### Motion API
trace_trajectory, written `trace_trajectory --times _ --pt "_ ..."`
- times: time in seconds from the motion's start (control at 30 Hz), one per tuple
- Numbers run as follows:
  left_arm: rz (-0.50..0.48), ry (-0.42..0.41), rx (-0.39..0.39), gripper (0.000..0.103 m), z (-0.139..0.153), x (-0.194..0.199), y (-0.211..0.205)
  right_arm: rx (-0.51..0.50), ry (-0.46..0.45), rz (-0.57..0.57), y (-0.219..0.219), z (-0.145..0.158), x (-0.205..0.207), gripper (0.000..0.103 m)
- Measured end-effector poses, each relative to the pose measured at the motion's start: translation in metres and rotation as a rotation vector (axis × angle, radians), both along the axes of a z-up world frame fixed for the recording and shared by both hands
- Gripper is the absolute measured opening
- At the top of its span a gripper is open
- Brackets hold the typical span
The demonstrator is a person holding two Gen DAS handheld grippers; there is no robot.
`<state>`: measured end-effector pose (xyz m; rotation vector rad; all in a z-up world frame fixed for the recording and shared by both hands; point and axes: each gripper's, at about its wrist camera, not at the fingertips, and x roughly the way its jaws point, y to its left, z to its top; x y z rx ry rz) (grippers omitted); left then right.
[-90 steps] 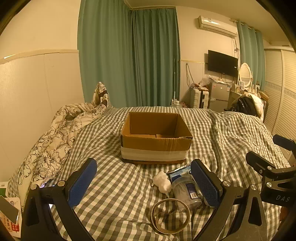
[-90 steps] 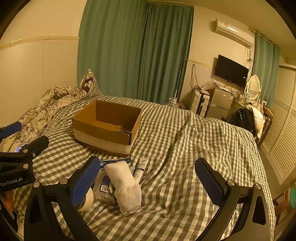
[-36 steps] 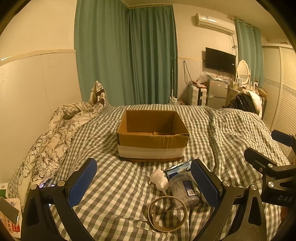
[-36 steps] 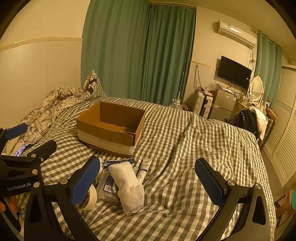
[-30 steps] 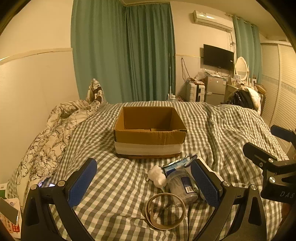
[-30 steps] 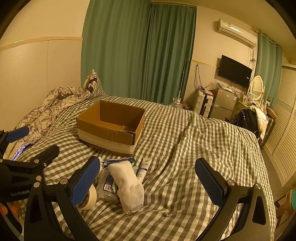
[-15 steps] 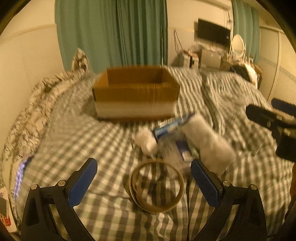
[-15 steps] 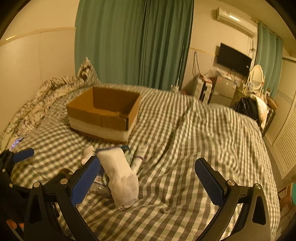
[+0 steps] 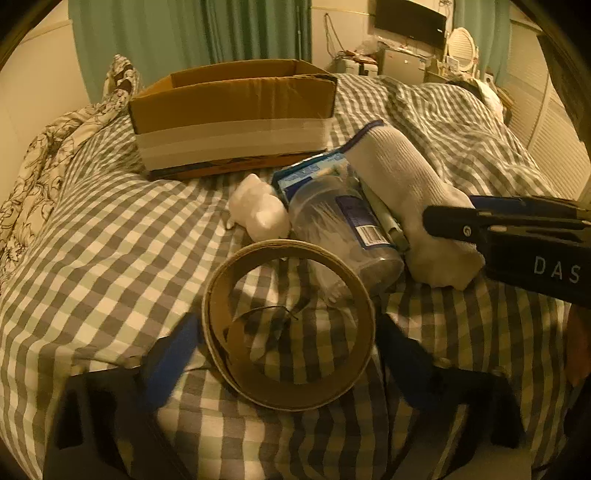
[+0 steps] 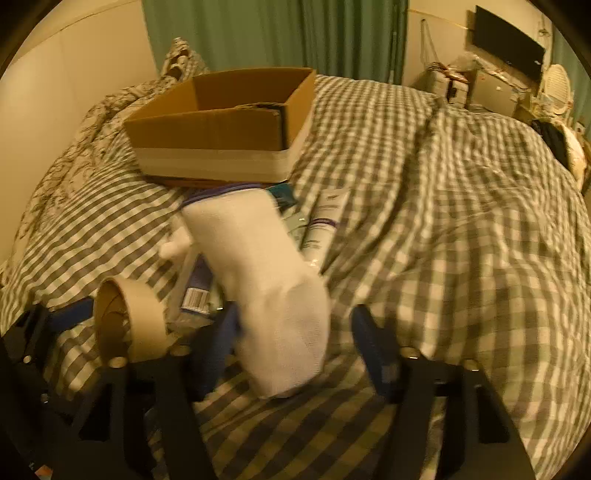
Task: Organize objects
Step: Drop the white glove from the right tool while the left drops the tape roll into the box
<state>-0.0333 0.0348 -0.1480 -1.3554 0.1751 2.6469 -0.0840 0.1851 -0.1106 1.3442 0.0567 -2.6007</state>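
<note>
Home bedroom, checked bedspread (image 10: 443, 184), green curtains (image 9: 221, 33), wall television (image 10: 508, 40)

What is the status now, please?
Left gripper open, straddling tape roll. Right gripper open around white sock. Cardboard box beyond, path unobstructed.

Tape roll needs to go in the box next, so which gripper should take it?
Left, probably. The left gripper is open with its fingers either side of the tape roll, which lies flat on the bedspread. The right gripper is open around the white sock instead.
</note>
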Motion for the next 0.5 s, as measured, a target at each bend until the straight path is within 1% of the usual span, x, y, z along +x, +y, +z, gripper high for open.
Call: trace_trajectory --times 0.07,0.13,0.23,0.37,0.5 --pt "-0.003 -0.001 0.006 0.085 0.001 0.001 -0.001 0.005 0.012 0.017 -0.003 0.002 0.004 0.045" --pt "-0.002 0.004 0.026 0.085 0.006 0.001 -0.004 0.01 0.018 0.025 -0.006 0.004 0.007 0.039" --pt "0.015 0.04 0.044 0.085 0.023 0.002 -0.008 0.008 0.045 0.034 -0.006 0.018 0.013 0.036" --pt "0.041 0.12 0.069 0.085 0.059 -0.005 -0.021 -0.004 0.139 0.035 -0.004 0.056 0.018 0.035" --pt "0.07 0.21 0.092 0.085 0.104 -0.03 -0.035 -0.01 0.225 0.041 -0.004 0.1 0.003 0.035"
